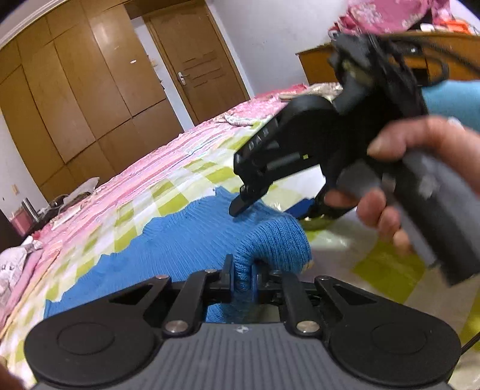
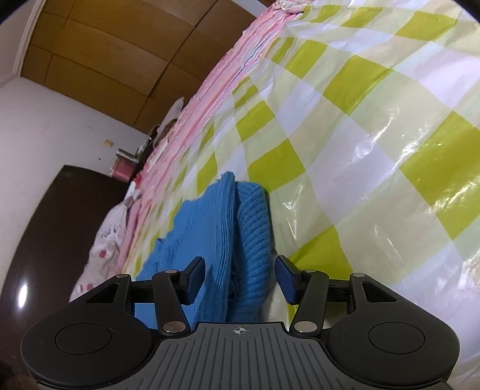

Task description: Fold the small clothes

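A blue knitted garment point(image 1: 186, 240) lies on a green-and-white checked plastic sheet point(image 1: 168, 192) on the bed. My left gripper point(image 1: 241, 279) is shut on a raised fold of the blue knit. My right gripper point(image 1: 240, 207), held in a hand, hovers just over the garment's far edge in the left wrist view. In the right wrist view the right gripper point(image 2: 240, 277) is open, with the folded blue garment point(image 2: 228, 240) lying between and below its blue pads point(image 2: 285, 279), untouched by them.
A pink striped bedcover point(image 1: 126, 186) borders the checked sheet point(image 2: 360, 135). Wooden wardrobes point(image 1: 75, 99) and a door point(image 1: 198, 69) stand behind. A dark cabinet point(image 2: 60, 240) and a white patterned pillow point(image 2: 105, 249) sit beside the bed. Pink cloth lies piled on a wooden headboard point(image 1: 390, 18).
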`<state>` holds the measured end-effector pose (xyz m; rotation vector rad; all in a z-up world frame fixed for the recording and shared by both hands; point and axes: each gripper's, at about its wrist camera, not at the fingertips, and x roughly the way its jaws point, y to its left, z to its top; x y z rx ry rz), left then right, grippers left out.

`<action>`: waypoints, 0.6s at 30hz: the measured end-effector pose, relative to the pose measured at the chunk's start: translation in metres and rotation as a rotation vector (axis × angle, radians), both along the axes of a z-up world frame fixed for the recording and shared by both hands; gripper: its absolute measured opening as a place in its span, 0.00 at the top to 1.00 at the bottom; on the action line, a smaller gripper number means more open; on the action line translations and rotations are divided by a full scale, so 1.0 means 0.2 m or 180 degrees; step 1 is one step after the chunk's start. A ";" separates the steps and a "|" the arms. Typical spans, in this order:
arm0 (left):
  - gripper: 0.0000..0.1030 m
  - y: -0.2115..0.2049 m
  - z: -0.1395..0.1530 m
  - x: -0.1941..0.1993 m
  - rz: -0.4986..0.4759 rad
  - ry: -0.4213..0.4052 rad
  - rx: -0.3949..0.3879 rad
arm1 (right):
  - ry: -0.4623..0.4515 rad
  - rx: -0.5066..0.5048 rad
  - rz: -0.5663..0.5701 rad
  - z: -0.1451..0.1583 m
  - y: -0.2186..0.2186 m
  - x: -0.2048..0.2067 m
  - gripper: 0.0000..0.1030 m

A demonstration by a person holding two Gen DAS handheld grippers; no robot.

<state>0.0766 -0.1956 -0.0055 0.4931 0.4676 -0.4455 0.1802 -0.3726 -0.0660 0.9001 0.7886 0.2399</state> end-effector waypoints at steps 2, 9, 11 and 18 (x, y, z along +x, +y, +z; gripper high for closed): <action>0.83 0.02 0.02 0.00 0.0016 0.0033 -0.0078 | 0.0011 0.0089 -0.0060 -0.01 0.00 0.01 0.50; 0.84 0.08 0.07 -0.02 0.0042 0.0091 -0.0311 | 0.0053 0.0135 -0.0157 0.00 0.02 0.04 0.48; 0.84 0.07 0.06 -0.03 0.0017 0.0079 -0.0294 | 0.0066 0.0124 -0.0167 0.02 0.05 0.07 0.48; 0.84 0.09 0.04 -0.05 -0.0068 0.0128 -0.0318 | 0.0174 0.0064 -0.0222 0.04 0.06 0.07 0.84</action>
